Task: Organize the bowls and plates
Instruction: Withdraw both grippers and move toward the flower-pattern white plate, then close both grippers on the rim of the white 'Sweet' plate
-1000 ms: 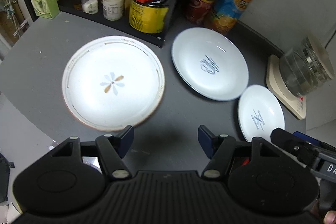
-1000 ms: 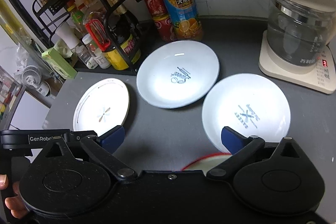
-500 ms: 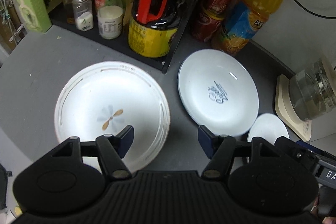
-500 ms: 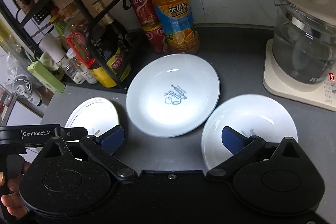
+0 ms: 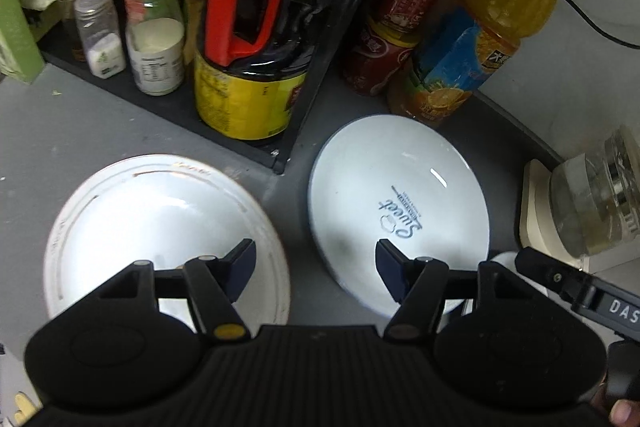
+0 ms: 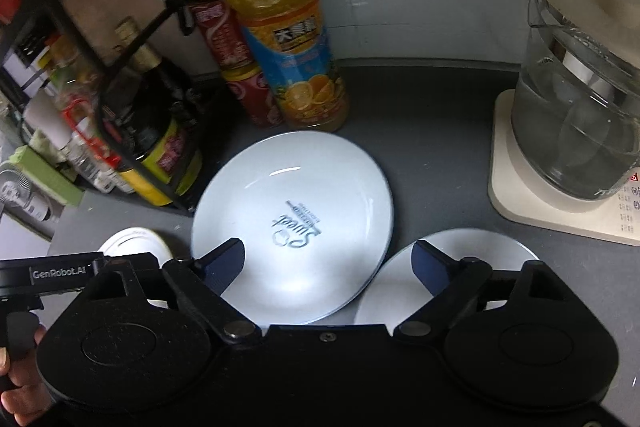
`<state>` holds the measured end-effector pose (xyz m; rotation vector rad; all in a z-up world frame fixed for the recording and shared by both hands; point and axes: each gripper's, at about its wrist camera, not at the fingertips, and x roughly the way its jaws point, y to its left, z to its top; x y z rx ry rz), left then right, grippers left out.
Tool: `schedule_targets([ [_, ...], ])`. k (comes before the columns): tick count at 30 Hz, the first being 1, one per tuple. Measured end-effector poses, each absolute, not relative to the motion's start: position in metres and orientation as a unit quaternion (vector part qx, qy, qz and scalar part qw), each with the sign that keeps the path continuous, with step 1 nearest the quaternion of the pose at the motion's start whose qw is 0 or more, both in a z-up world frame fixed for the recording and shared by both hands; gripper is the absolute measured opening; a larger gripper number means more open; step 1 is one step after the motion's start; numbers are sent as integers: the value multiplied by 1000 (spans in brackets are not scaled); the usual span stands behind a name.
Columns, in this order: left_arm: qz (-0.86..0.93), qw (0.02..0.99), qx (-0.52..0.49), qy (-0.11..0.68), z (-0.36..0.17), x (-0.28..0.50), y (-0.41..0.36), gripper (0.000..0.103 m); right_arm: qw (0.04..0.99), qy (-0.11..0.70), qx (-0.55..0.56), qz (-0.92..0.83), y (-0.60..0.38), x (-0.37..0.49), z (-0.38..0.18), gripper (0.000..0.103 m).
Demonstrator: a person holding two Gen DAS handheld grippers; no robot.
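Observation:
Three plates lie on the grey counter. A white gold-rimmed plate (image 5: 160, 211) is on the left, also small in the right wrist view (image 6: 136, 241). A pale blue plate printed "Sweet" (image 5: 400, 187) (image 6: 296, 195) sits in the middle. A plain white plate (image 6: 460, 251) lies to its right. My left gripper (image 5: 316, 267) hangs above the gap between the first two plates, jaws closing slightly with nothing between them. My right gripper (image 6: 328, 263) hovers over the near right part of the "Sweet" plate. Its jaws are closing and the pads press on nothing.
A black rack at the back left holds jars and a soy sauce jug with a red handle (image 5: 248, 39). Red cans (image 6: 228, 39) and an orange juice bottle (image 6: 280, 27) stand behind the plates. A glass kettle on a cream base (image 6: 576, 107) occupies the right.
Both grippers have moved forward and lower toward the plates, which now look larger. The right jaws have narrowed a little. The plates have not moved.

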<state>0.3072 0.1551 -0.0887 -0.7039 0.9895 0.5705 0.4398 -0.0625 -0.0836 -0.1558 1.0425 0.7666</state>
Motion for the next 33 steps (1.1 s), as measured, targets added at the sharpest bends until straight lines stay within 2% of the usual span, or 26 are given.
schedule_targets([
  [10, 263, 777, -331, 467, -123, 333, 168, 59, 808, 479, -112, 325, -47, 462, -108, 79],
  [17, 253, 777, -329, 473, -142, 344, 175, 49, 802, 499, -112, 309, -39, 477, -133, 73],
  [21, 252, 767, -341, 481, -153, 347, 180, 41, 796, 514, -112, 298, -36, 483, -146, 64],
  [25, 247, 761, -355, 483, -163, 348, 183, 29, 791, 525, -111, 295, -32, 487, -155, 59],
  [28, 244, 758, -362, 485, -168, 349, 184, 23, 783, 539, -108, 291, -28, 492, -162, 49],
  [30, 244, 755, -364, 488, -172, 349, 183, 21, 779, 546, -105, 289, -27, 495, -166, 38],
  [33, 239, 755, -369, 486, -175, 351, 183, 17, 775, 551, -111, 289, -26, 496, -172, 34],
])
